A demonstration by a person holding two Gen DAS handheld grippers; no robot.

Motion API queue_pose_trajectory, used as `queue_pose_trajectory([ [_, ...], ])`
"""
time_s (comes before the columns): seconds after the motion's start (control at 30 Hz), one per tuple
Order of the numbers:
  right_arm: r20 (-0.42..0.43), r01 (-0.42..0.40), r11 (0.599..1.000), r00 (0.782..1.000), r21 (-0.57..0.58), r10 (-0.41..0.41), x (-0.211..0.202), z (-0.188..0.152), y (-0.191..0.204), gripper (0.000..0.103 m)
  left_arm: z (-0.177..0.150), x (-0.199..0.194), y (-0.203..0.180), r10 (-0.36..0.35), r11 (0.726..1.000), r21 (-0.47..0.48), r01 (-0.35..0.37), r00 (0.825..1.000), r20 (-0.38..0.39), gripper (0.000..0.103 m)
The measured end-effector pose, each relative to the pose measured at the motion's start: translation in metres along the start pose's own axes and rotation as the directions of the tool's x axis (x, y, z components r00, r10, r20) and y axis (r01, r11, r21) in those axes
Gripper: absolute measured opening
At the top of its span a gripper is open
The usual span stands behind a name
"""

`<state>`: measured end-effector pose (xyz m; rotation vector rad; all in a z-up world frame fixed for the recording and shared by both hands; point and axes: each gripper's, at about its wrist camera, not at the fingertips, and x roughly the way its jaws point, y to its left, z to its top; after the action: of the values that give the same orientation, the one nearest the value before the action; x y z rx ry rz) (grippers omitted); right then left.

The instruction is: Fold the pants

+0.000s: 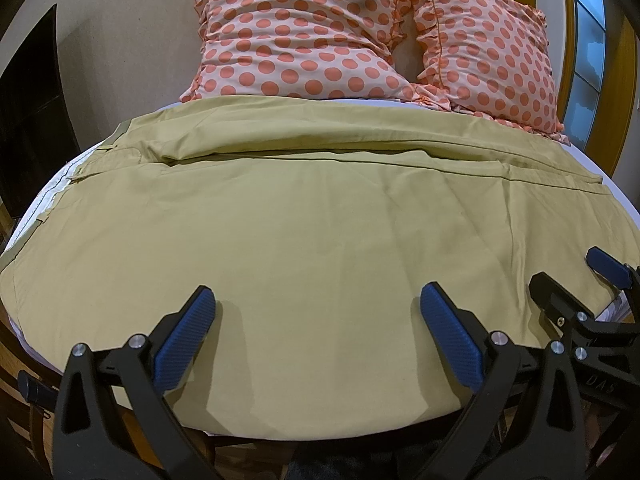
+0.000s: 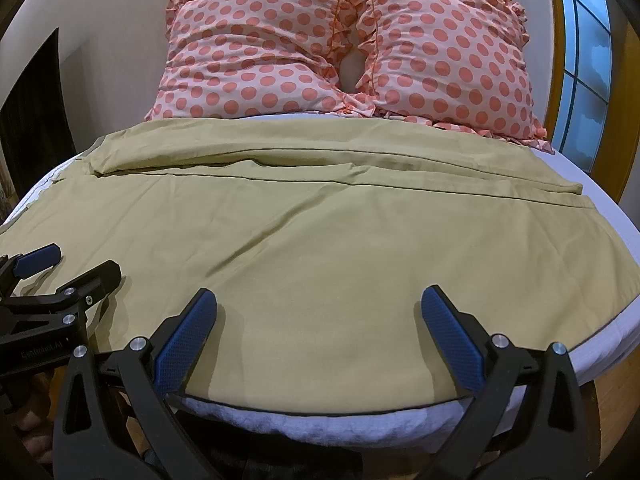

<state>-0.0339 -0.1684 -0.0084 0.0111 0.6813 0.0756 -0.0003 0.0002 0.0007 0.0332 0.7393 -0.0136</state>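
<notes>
Khaki pants point(image 1: 304, 216) lie spread flat across the bed, waistband at the left, leg hems at the right; they also show in the right wrist view point(image 2: 320, 232). One leg lies behind the other, with a seam line between them. My left gripper point(image 1: 318, 296) is open and empty just above the near edge of the near leg. My right gripper point(image 2: 320, 298) is open and empty over the same near edge, further right. It shows at the right of the left wrist view point(image 1: 568, 276), and the left gripper shows at the left of the right wrist view point(image 2: 80, 260).
The white mattress point(image 2: 612, 236) has its front edge right below the grippers. Two orange polka-dot pillows point(image 1: 304, 36) point(image 1: 492, 52) lean on the wall behind the pants. A window point(image 2: 584, 68) is at the right. A dark doorway point(image 1: 28, 120) is at the left.
</notes>
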Motion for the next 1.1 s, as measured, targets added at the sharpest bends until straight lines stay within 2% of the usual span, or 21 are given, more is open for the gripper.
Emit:
queue_pose_trajectory([
  [0.23,0.031,-0.009,1.0,0.999,-0.006,0.009,0.0,-0.003,-0.001,0.102,0.007,-0.006,-0.002,-0.011,1.0,0.005,0.011,1.0,-0.016,0.101],
  [0.43,0.106,-0.071,0.996,0.991,-0.054,0.076,0.001,-0.009,-0.006,0.102,0.007,-0.003,0.001,-0.022,1.0,0.015,0.023,0.999,-0.029,0.101],
  [0.5,0.067,-0.1,0.992,0.992,-0.072,0.104,0.004,-0.001,-0.012,0.102,0.007,-0.002,0.003,-0.033,0.999,0.025,0.034,0.999,-0.032,0.101],
  [0.57,0.019,-0.059,0.998,0.998,-0.037,0.059,0.006,0.021,-0.032,0.102,0.01,0.0,0.005,-0.045,0.998,0.036,0.046,0.998,-0.039,0.101],
  [0.67,0.07,-0.002,0.997,0.998,0.082,-0.004,0.0,0.07,-0.085,0.102,0.018,0.003,0.013,-0.024,0.999,0.035,0.025,0.999,-0.033,0.101],
  [0.7,0.068,0.031,0.99,0.997,0.138,-0.041,0.002,0.09,-0.106,0.102,0.02,0.003,0.014,-0.018,0.999,0.034,0.019,1.0,-0.024,0.101],
  [0.77,-0.008,0.117,0.954,0.993,0.276,-0.119,0.025,0.135,-0.157,0.102,0.026,0.002,0.018,-0.02,0.999,0.026,0.02,1.0,-0.003,0.101],
  [0.83,-0.113,0.211,0.899,0.977,0.383,-0.181,0.057,0.168,-0.2,0.098,0.033,0.002,0.019,-0.038,0.999,0.023,0.037,0.999,0.011,0.101],
  [0.87,-0.185,0.269,0.861,0.961,0.431,-0.208,0.083,0.187,-0.225,0.092,0.035,0.002,0.019,-0.048,0.999,0.025,0.047,0.999,0.017,0.101],
  [0.9,-0.245,0.321,0.832,0.942,0.453,-0.23,0.104,0.199,-0.243,0.08,0.038,0.002,0.018,-0.064,0.997,0.032,0.063,0.998,0.026,0.101],
  [0.93,-0.302,0.376,0.803,0.918,0.463,-0.255,0.125,0.208,-0.259,0.073,0.04,0.002,0.017,-0.074,0.996,0.042,0.073,0.997,0.034,0.101],
  [0.97,-0.358,0.431,0.766,0.891,0.478,-0.278,0.148,0.218,-0.275,0.072,0.041,0.002,0.016,-0.078,0.996,0.05,0.076,0.996,0.04,0.101],
  [1.07,-0.427,0.506,0.696,0.851,0.51,-0.306,0.195,0.231,-0.304,0.07,0.047,0.005,0.014,-0.096,0.993,0.074,0.092,0.994,0.055,0.101],
  [1.1,-0.447,0.523,0.687,0.839,0.505,-0.309,0.207,0.233,-0.309,0.069,0.048,0.006,0.014,-0.099,0.993,0.077,0.094,0.993,0.057,0.101],
])
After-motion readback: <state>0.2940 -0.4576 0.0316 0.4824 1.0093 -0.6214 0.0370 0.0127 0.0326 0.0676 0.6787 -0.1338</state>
